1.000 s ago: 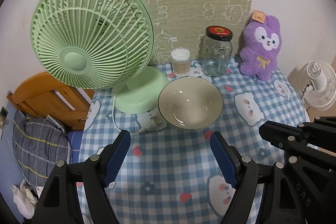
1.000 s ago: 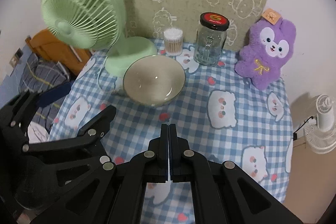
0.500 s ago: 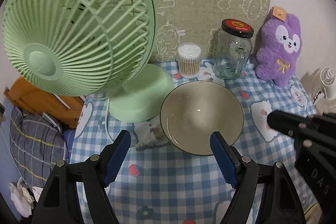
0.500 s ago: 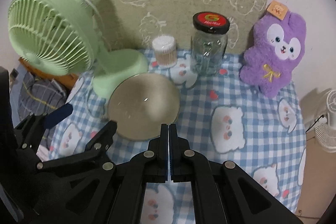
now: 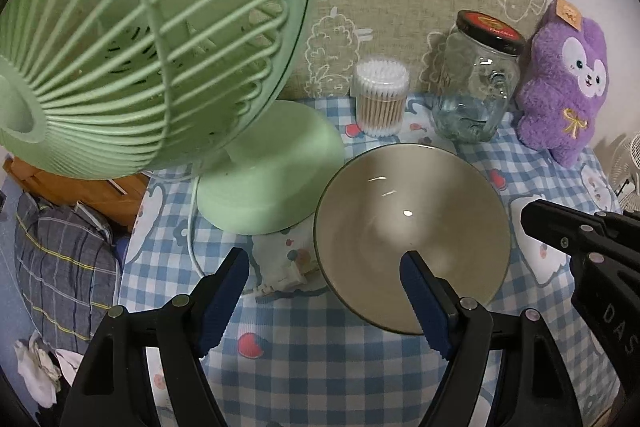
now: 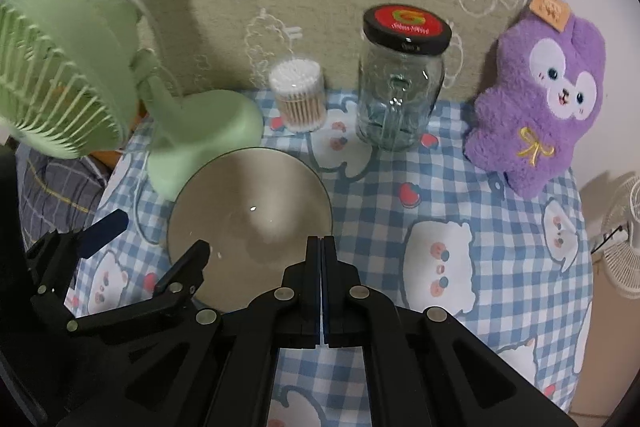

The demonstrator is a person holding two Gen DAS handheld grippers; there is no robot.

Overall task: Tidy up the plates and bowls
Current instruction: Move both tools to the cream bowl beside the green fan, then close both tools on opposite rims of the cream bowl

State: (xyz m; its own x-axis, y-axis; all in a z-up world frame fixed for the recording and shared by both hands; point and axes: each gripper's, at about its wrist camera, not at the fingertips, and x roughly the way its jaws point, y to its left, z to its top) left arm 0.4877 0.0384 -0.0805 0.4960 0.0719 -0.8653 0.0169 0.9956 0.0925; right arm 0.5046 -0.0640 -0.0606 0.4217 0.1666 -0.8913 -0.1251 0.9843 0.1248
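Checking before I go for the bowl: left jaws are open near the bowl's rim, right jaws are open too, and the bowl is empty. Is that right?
Not quite. The right gripper has its jaws shut, pressed together with nothing between them, as the right wrist view shows. The rest holds: the left gripper is open near the rim, and the bowl is empty.

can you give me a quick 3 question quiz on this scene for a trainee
1. True or false: the right gripper is shut with nothing between its jaws.
2. What stands directly left of the glass jar in the right wrist view? A) purple plush toy B) tub of cotton swabs C) a stack of plates
3. Fill in: the left gripper is ____, its right fingertip over the bowl.

Key: 1 true. 2 B, the tub of cotton swabs. 3 open.
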